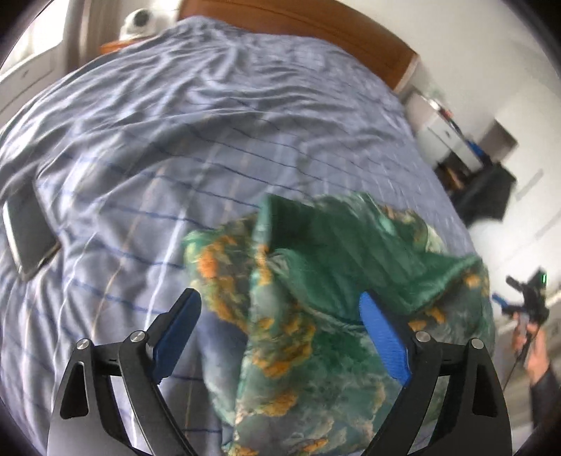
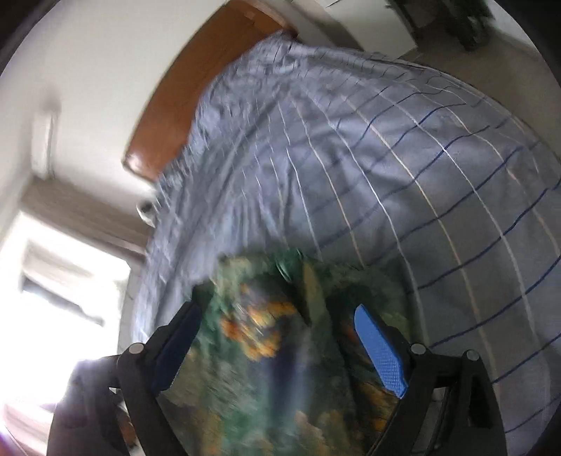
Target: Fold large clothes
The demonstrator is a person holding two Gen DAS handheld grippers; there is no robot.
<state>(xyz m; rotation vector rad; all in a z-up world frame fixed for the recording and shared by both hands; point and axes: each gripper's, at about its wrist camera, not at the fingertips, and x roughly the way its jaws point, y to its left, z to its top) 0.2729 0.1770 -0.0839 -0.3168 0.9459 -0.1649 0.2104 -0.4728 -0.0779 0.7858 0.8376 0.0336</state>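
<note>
A green garment (image 1: 315,298) with orange patches is lying bunched on a bed (image 1: 175,140) covered in a blue-grey checked sheet, apparently because it is waiting to be spread and folded; nothing about it looks flat or squared yet, so the folding seems to be at its start. The left gripper (image 1: 280,308) is hovering over it with its jaws standing wide apart and gripping nothing; the crumpled cloth is filling most of the gap between them, heaped more toward the right-hand jaw and running on past both fingertips, while bare sheet is showing just inside the left-hand jaw. The right gripper (image 2: 277,322) is likewise standing wide open and holding nothing; here the garment (image 2: 273,350) is lying in the gap between the jaws and reaching a little beyond the tips, though the picture is blurred and it cannot be told whether the pads are touching the cloth. Both grippers seem to be poised this way so that each can take a separate edge or corner, which a large, limp piece needs if it is to be lifted and laid out evenly. Well out to the left of the left jaws, a dark flat device, perhaps a phone (image 1: 28,235), is resting on the sheet; a wooden headboard (image 1: 298,24) is lying far beyond the tips.
</note>
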